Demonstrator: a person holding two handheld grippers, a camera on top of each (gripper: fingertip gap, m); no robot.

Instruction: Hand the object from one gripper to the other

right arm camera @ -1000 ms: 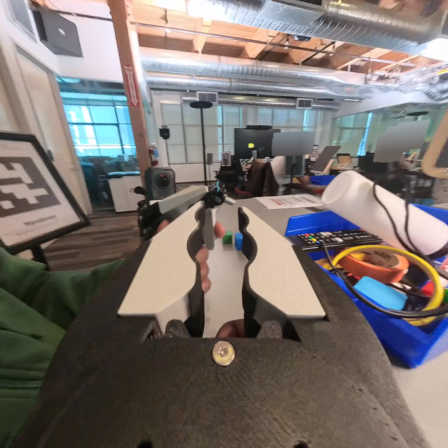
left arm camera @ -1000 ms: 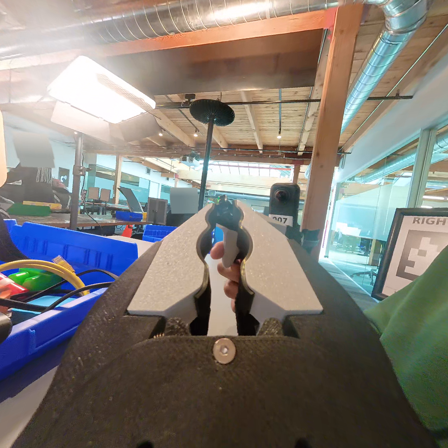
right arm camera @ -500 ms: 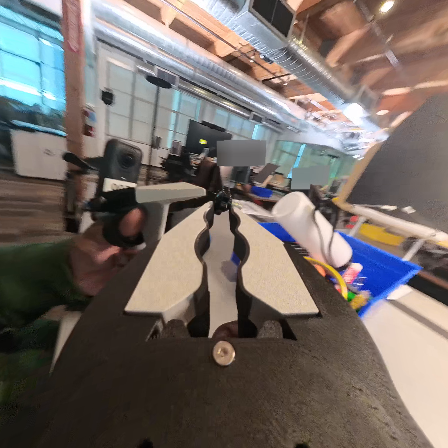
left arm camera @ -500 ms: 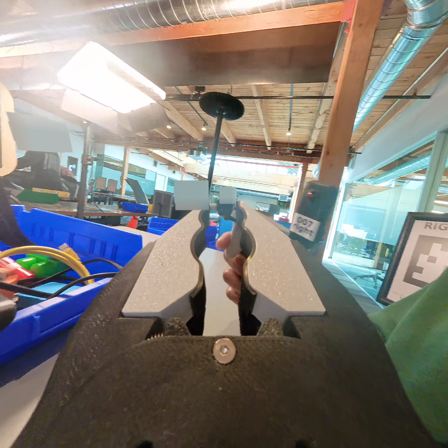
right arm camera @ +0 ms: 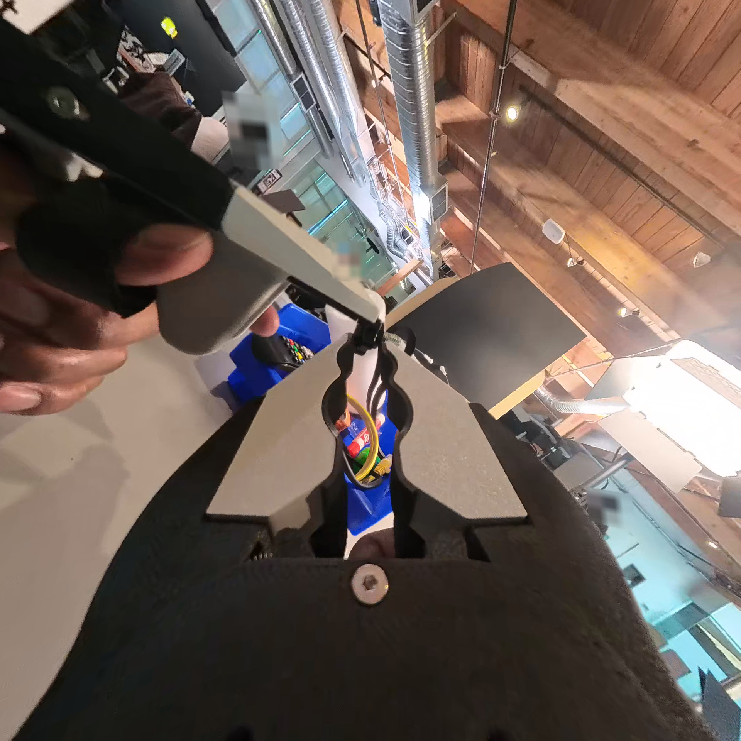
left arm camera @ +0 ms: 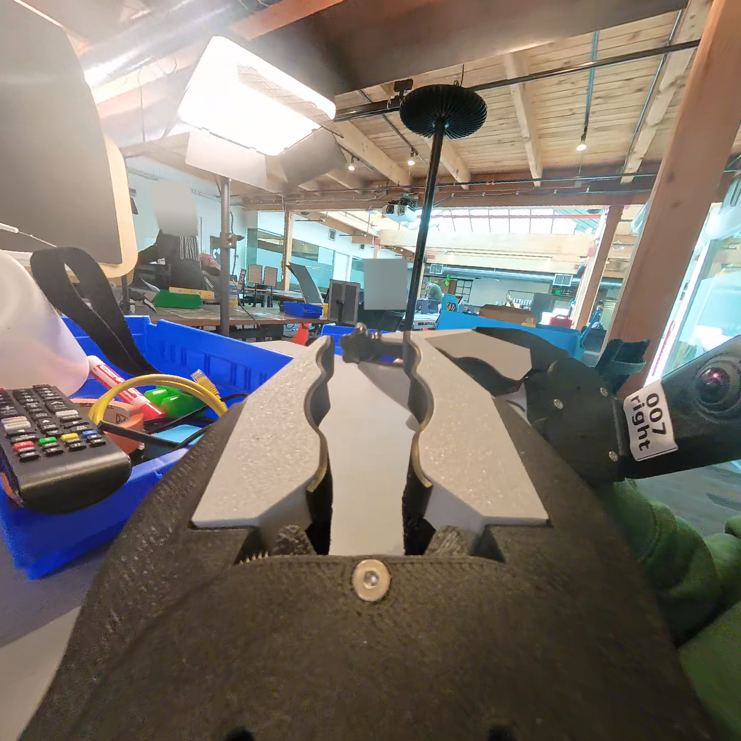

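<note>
Smooth grey tabletop (left arm camera: 363, 473); knobby black object (left arm camera: 358, 345) at right gripper (right arm camera: 367, 341) tips

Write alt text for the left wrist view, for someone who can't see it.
The open left gripper flanks a small black object that the right gripper, reaching in from the right, holds. A blue bin on the left contains a remote, a yellow cable and orange tape.
</note>
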